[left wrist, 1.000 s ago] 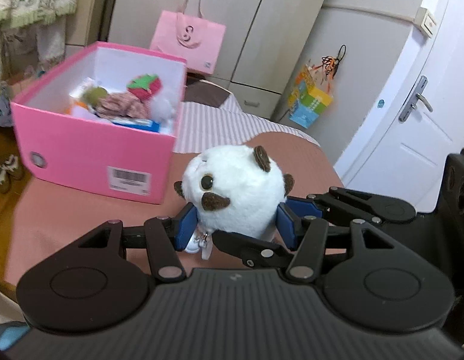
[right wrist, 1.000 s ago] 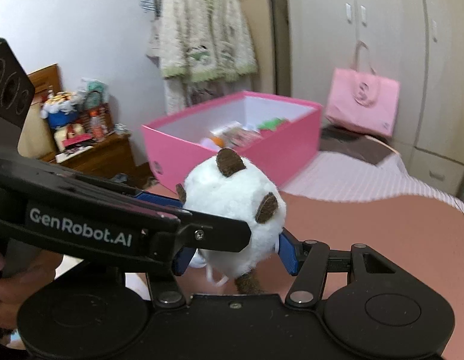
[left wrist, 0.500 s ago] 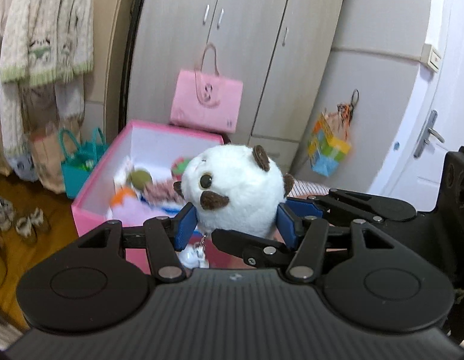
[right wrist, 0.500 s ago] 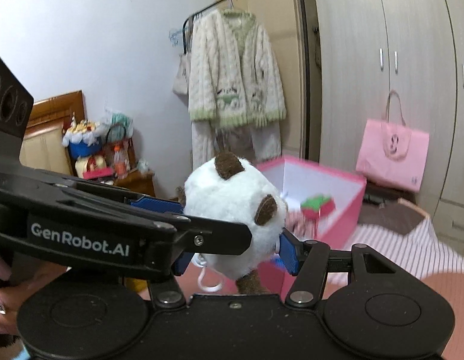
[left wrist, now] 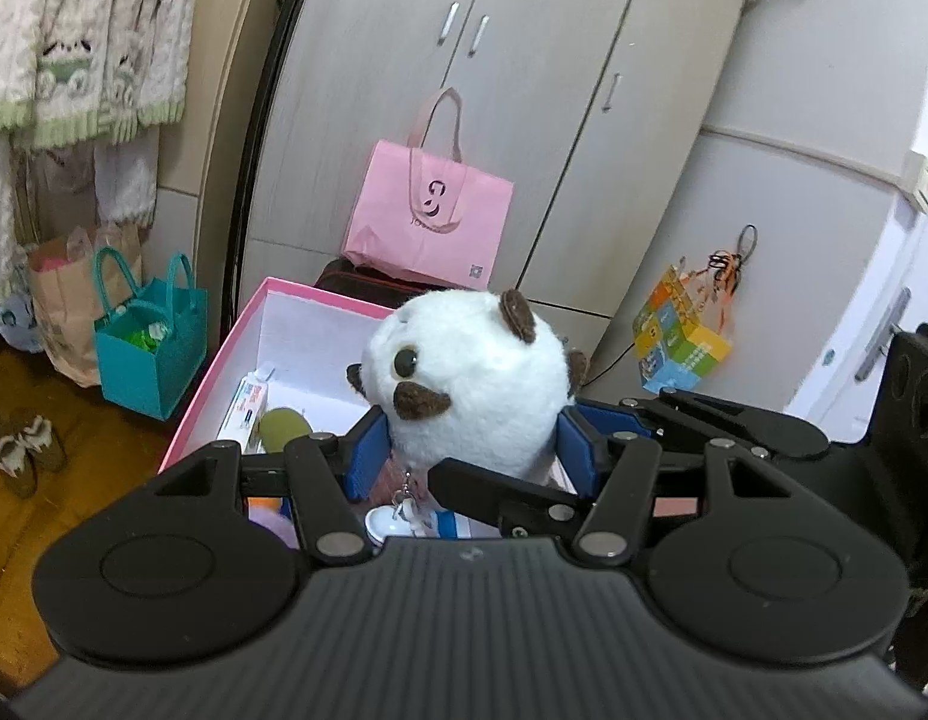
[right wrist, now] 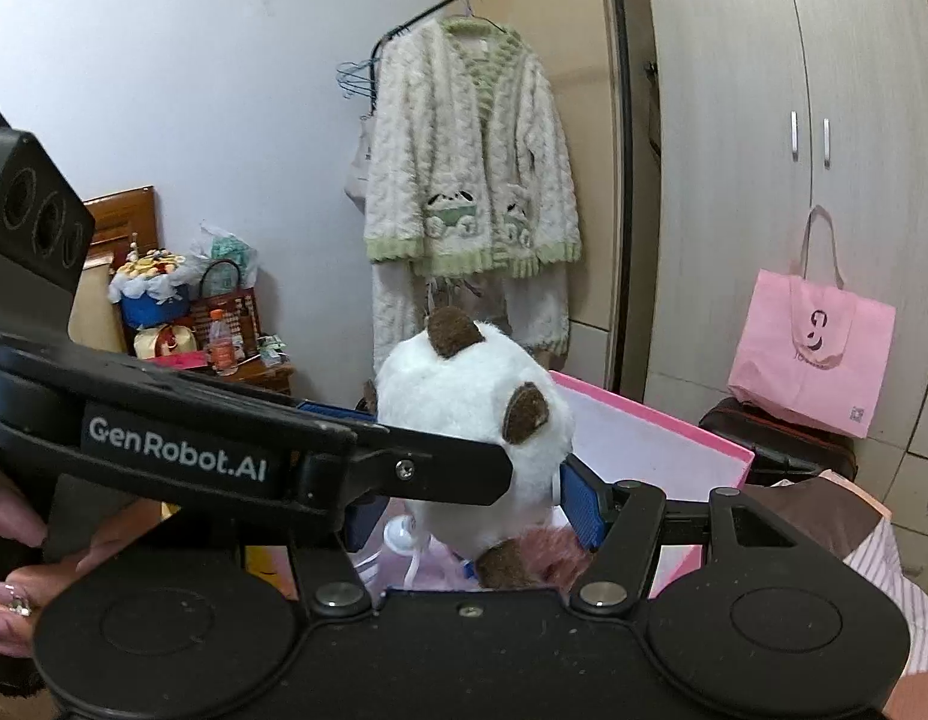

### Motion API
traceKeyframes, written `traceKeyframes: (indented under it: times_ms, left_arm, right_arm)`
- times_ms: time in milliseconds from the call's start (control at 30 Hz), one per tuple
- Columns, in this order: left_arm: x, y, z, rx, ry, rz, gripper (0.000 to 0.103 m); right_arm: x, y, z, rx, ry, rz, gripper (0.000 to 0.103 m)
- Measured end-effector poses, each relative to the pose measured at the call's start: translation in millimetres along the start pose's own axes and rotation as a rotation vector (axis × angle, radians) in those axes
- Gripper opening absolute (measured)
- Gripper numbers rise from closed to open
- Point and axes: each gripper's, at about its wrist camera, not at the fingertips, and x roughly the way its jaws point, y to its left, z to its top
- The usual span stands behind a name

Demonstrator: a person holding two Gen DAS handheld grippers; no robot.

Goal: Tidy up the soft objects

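Observation:
A round white plush toy with brown ears and patches is held between both grippers. My left gripper is shut on the toy with its blue pads at the sides. My right gripper is also shut on the plush toy, and the left gripper's arm crosses in front of it. The toy hangs above an open pink box that holds several soft toys and a small carton. The pink box also shows behind the toy in the right wrist view.
A pink tote bag stands by the wardrobe behind the box. A teal bag sits on the wooden floor at left. A fluffy cardigan hangs on a rack. A striped bed cover lies at right.
Both grippers have lifted the plush toy off the bed and carried it forward over the pink box. The box now lies below and closer.

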Motion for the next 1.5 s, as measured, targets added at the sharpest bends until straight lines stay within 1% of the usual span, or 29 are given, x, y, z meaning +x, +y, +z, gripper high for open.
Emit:
traceKeyframes:
  times_ms: [100,200,267,467,533,567,633,667,767,833,933,1067,1100,1167,1233,1367,1500]
  left_arm:
    - [20.8,15.6,9.1,-0.039,0.038,0.004,0.058]
    - [35.5,26.4,10.4,-0.069,0.068,0.003,0.058]
    - [44.0,32.1,9.4,-0.088,0.092,-0.003,0.058]
    - [54.8,45.8,1.3,-0.126,0.129,0.02,0.059]
    - [51.8,49.6,-2.6,-0.13,0.131,0.022,0.06]
    - [48.1,49.9,-4.2,-0.117,0.127,0.022,0.06]
    - [40.1,49.0,-6.2,-0.076,0.12,0.016,0.06]
    - [35.0,47.6,-7.9,-0.057,0.112,0.01,0.06]
    - [21.3,46.9,-12.1,-0.056,0.092,-0.001,0.06]
    - [11.7,43.9,-15.0,-0.054,0.073,0.001,0.06]
    - [-1.4,35.5,-19.0,-0.033,0.046,0.015,0.06]
    - [-15.9,21.5,-25.2,-0.007,0.027,0.018,0.06]
    - [-19.1,16.8,-26.9,-0.001,0.031,0.011,0.06]
    - [-28.0,7.9,-30.2,0.006,0.03,-0.009,0.06]
    - [-41.1,-5.6,-34.7,0.042,0.008,-0.025,0.06]
    - [-62.8,-30.7,-41.9,0.092,-0.039,-0.033,0.061]
    - [-77.5,-49.7,-50.5,0.137,-0.066,-0.014,0.062]
  right_arm:
    - [22.0,-15.4,4.5,0.019,0.037,0.019,0.066]
    - [39.9,-29.0,4.9,0.066,0.085,0.044,0.066]
    - [48.1,-30.5,2.5,0.077,0.104,0.044,0.066]
    - [67.6,-29.8,-4.1,0.054,0.167,0.037,0.066]
    - [64.6,-27.8,-5.9,0.024,0.167,0.005,0.068]
    - [60.8,-25.6,-8.2,0.0,0.163,-0.016,0.07]
    - [53.5,-24.5,-11.2,-0.02,0.153,-0.031,0.071]
    - [48.6,-24.8,-14.8,-0.013,0.145,-0.027,0.071]
    - [32.8,-26.7,-25.8,0.065,0.122,0.001,0.071]
    - [18.7,-25.0,-31.5,0.09,0.095,-0.006,0.071]
    - [-3.0,-20.7,-36.4,0.092,0.058,-0.027,0.071]
    - [-28.2,-11.8,-39.5,0.069,0.019,-0.081,0.071]
    - [-34.9,-10.1,-40.7,0.068,0.01,-0.097,0.071]
    - [-46.4,-10.6,-42.8,0.08,-0.002,-0.1,0.071]
    - [-58.6,-11.4,-46.0,0.095,-0.01,-0.103,0.071]
    - [-83.2,-11.0,-51.9,0.109,-0.017,-0.143,0.072]
    - [-105.9,-10.0,-55.4,0.126,-0.033,-0.178,0.074]
